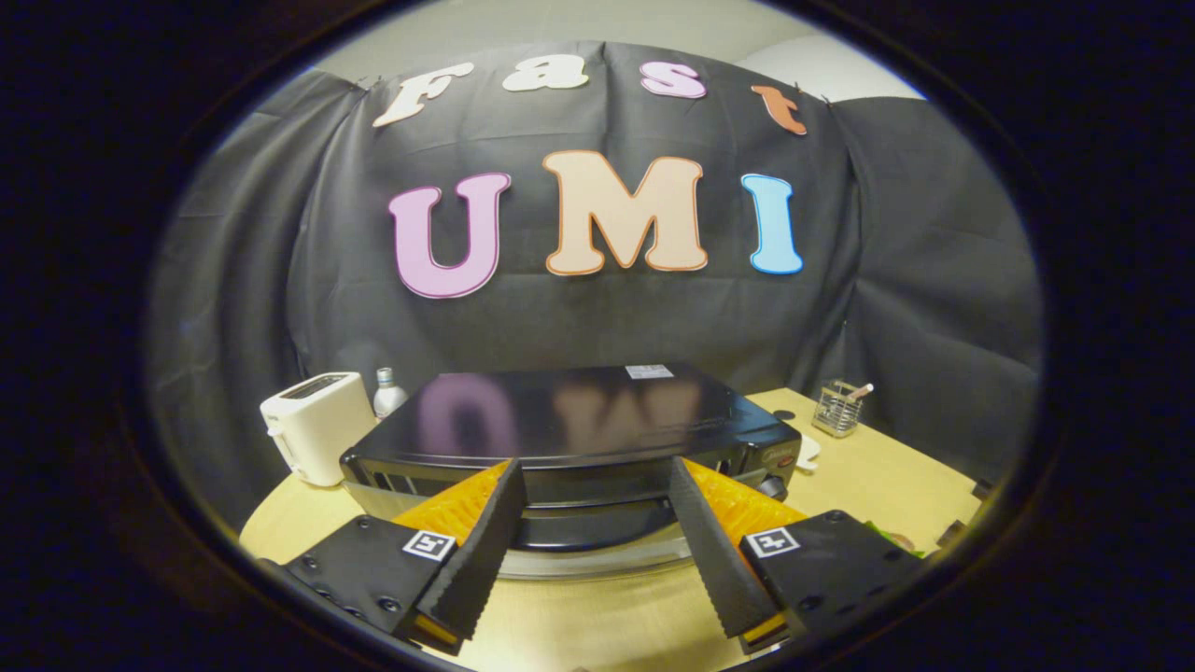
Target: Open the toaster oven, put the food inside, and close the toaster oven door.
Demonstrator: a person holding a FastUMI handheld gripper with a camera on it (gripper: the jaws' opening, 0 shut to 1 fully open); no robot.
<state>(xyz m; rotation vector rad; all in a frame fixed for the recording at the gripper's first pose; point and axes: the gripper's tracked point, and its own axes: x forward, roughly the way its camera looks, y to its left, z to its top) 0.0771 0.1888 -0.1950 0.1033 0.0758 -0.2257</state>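
The tongs sit wide apart with nothing between the fingers, hovering low over the worktop and aimed straight at the front of the toaster oven. The fingertips come up right at the oven's front edge, one on each side of the middle, and I can't tell if they're touching it yet. The oven is a black, glossy, flat-topped box sitting mid-worktop just ahead of the fingers, and the curved metal bar across its lower front looks like the door handle, though it's distorted enough that I wouldn't swear to it. My guess is the door is stiff, hinged at the bottom, and the body is heavy enough not to slide, but the shiny finish looks slippery, so I'd hook or pinch the handle bar and not the glass or casing. Further out there's a white toaster on the oven's left with a small bottle behind it, and a wire holder off to the right.
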